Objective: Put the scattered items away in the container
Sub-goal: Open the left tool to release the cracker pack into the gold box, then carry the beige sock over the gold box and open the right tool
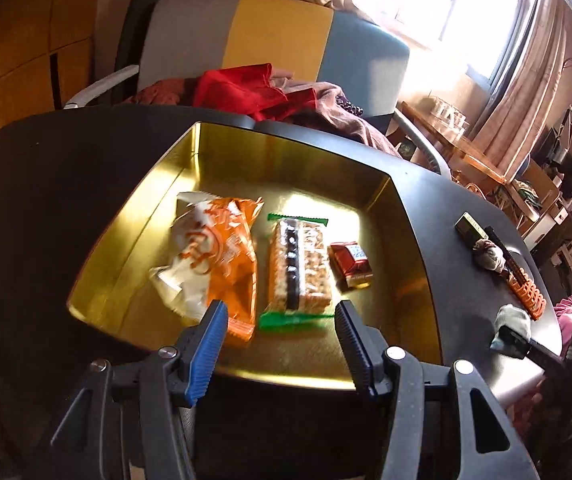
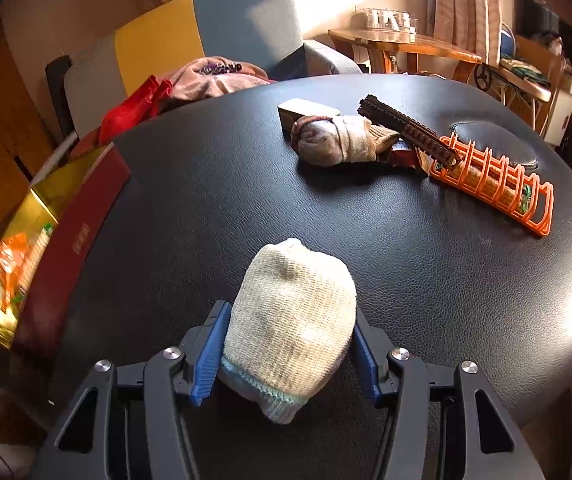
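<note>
Table [image 2: 245, 184]: black, leather-grained and rounded, it fills both of my wrist views.
Container [image 1: 402, 216]: a shallow gold-lined tin with a red outer wall, sitting at the table's left side; inside lie an orange-and-white snack bag [image 1: 213, 256], a green-edged cereal bar [image 1: 300, 272] and a small red packet [image 1: 352, 266], side by side.
Left gripper [image 1: 281, 344]: I see its ribbed pads spread wide above the tin's near edge, nothing between them.
Right gripper [image 2: 290, 356]: my pads clamp a cream knitted sock ball [image 2: 292, 328] on both sides, just over the tabletop.
Loose items: an orange slatted plastic rack [image 2: 498, 184], a dark ridged strip [image 2: 410, 130], a second rolled sock [image 2: 338, 140] and a small box [image 2: 306, 114] are clustered at the far side of the table, well apart from the tin.
</note>
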`<control>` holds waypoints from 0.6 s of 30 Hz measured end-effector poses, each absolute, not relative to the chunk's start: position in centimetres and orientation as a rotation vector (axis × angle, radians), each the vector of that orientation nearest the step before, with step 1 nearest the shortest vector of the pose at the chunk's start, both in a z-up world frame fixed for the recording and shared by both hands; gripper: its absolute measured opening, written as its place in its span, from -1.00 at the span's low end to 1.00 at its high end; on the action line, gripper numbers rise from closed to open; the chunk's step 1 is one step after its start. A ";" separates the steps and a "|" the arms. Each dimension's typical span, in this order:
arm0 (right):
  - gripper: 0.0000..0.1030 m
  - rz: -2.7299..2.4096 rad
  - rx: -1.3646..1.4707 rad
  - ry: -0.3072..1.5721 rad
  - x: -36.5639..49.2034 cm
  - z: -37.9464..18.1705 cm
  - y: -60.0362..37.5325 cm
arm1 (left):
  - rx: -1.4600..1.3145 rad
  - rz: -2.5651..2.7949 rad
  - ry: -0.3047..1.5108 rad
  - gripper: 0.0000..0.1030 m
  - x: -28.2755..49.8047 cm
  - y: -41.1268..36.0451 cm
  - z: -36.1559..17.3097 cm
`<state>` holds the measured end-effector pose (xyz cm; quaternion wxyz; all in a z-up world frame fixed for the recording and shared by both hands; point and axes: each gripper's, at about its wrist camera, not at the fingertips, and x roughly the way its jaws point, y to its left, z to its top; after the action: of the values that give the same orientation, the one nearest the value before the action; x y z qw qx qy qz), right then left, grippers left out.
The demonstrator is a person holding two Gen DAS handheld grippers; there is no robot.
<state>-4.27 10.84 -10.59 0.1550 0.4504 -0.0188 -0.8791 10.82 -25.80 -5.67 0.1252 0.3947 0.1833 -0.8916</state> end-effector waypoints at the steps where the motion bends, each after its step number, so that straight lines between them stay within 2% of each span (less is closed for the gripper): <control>1: 0.10 -2.508 1.266 -0.066 -4.1 -10.1 10.6 | 1.145 -2.595 0.541 0.10 11.3 -25.8 -5.7; 12: 0.10 -2.348 1.038 -0.067 -1.9 -4.1 4.3 | 1.123 -2.583 0.564 0.10 13.8 -25.1 -5.7; 18: 0.10 -2.247 0.923 0.014 -0.9 -1.3 -1.6 | 1.104 -2.581 0.550 0.10 14.5 -24.9 -5.5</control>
<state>-0.92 -1.64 -1.29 0.3484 0.3562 0.0055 -0.8670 14.54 -24.92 -5.47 0.1402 0.3822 0.1904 -0.8933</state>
